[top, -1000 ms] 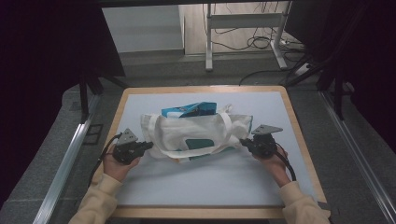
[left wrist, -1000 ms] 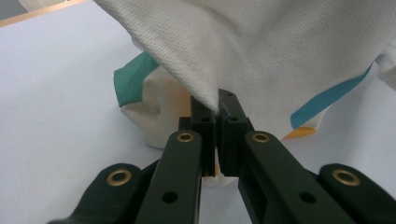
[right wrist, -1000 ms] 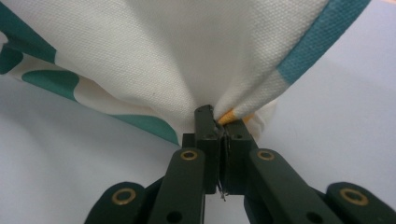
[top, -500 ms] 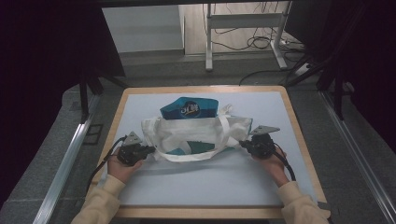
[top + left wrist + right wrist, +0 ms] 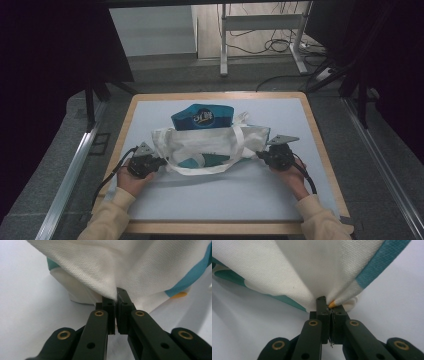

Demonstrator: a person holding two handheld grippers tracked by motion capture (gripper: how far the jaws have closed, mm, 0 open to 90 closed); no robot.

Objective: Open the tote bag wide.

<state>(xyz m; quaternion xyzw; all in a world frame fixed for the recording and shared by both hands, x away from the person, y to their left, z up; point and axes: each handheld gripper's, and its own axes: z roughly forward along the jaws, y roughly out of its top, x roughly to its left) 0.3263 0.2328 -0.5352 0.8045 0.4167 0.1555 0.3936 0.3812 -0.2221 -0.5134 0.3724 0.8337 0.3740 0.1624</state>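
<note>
Both sets of fingers clamped tight on the white tote bag (image 5: 210,145), left gripper (image 5: 159,162) and right gripper (image 5: 261,155) at its sides, fold halfway, flattening on the table (image 5: 220,195) left.

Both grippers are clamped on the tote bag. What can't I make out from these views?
- Tote bag underside: hidden by its own cloth, high view.
- Print on the teal panel: too small to read.
- Left gripper and right gripper pad faces: covered by pinched fabric.

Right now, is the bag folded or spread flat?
Folded: the bag has its white half lying over the teal half, and its strap hangs loose.
</note>
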